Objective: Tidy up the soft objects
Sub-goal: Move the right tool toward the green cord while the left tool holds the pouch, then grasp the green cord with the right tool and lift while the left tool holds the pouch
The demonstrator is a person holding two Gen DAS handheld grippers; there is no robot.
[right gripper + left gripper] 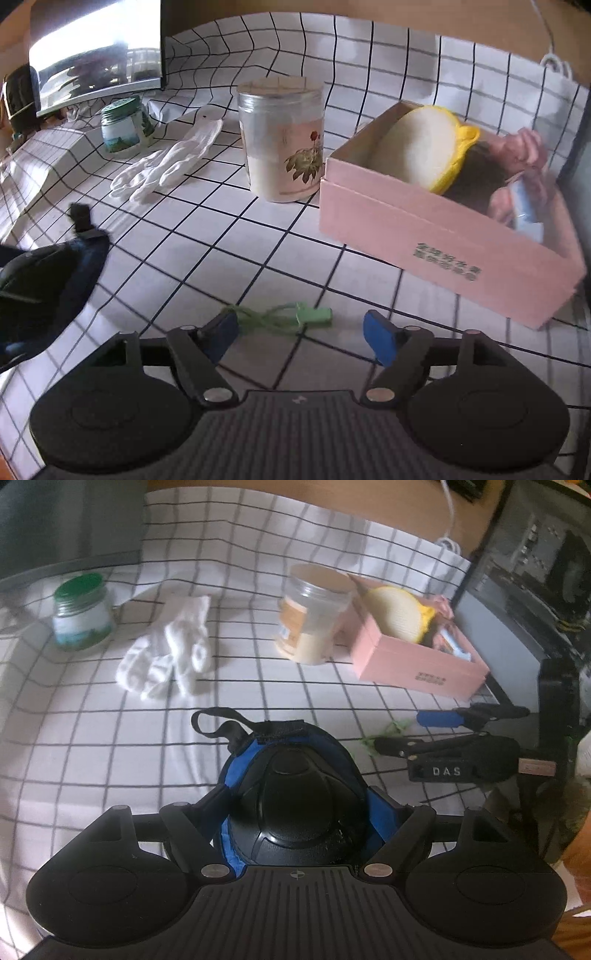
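My left gripper (303,801) is shut on a black and blue padded guard (299,775), whose strap loop sticks out ahead; the same guard (44,280) shows at the left edge of the right wrist view. My right gripper (301,338) stands open just above the checked cloth. A thin green cord with a tag (284,315) lies on the cloth just ahead of its blue fingertips (380,339), untouched. A pair of white gloves (166,650) lies flat further back. The pink box (443,236) at the right holds a cream and yellow soft pad (424,147) and pink items.
A clear jar with a flower label (280,140) stands beside the pink box's left end. A green-lidded jar (123,125) sits at the back left near a monitor (96,55). Dark equipment (535,590) rises along the right edge. The right gripper (410,731) is close on the left gripper's right.
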